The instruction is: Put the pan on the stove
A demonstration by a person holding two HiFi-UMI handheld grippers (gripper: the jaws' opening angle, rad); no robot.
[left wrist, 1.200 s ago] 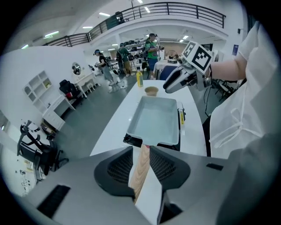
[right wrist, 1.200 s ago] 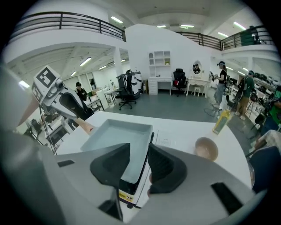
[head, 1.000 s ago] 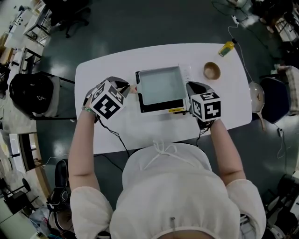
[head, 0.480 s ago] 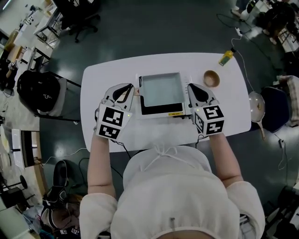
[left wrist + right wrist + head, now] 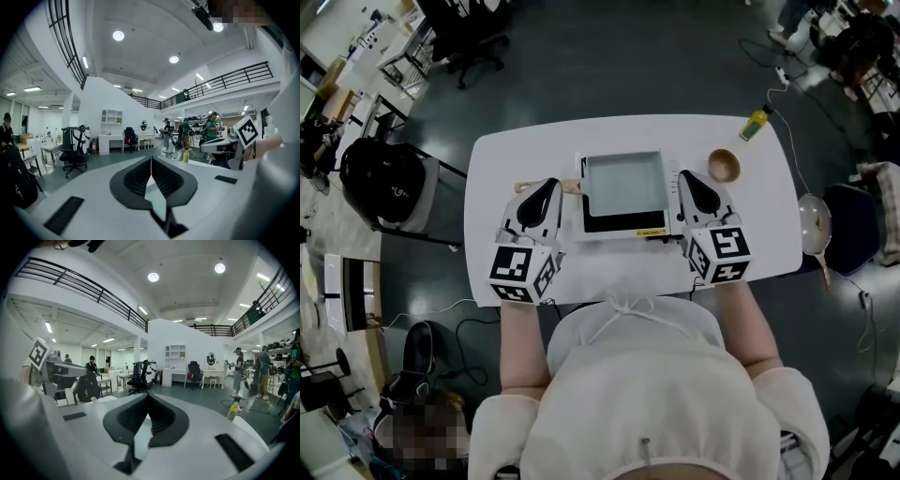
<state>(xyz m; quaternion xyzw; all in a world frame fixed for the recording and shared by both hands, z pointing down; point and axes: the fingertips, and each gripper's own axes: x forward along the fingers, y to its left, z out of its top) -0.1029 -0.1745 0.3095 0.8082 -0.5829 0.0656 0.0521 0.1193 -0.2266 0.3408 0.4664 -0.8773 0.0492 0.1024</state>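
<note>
The left tool (image 5: 547,187) hovers over the near left part of the white counter (image 5: 609,264). Its jaws are pressed together with nothing between them, and it points roughly level out across the room.

Just ahead of its tip lies a wooden handle (image 5: 568,187), which runs sideways along the counter. The free end of the handle points left and its other end meets the left side of a square grey pan (image 5: 623,183). That pan appears to sit squarely on top of the stove (image 5: 628,223), whose black front edge shows below it at the middle of the counter. By that reading the pan is already in place and nothing more needs carrying.

If the pan needed straightening, the left hand would be the nearer one. The handle lies across that tool's line of approach, so the tool would have to turn inward to take it.

The right tool (image 5: 686,178) hangs just beside the stove's right edge, its jaws likewise closed on nothing. Beyond it stands a small wooden bowl (image 5: 724,165), and a yellow bottle (image 5: 755,120) sits at the far right corner.

Off the counter further right is a round dish with a handle (image 5: 814,214). It may be another pan, but I cannot tell what it rests on.
</note>
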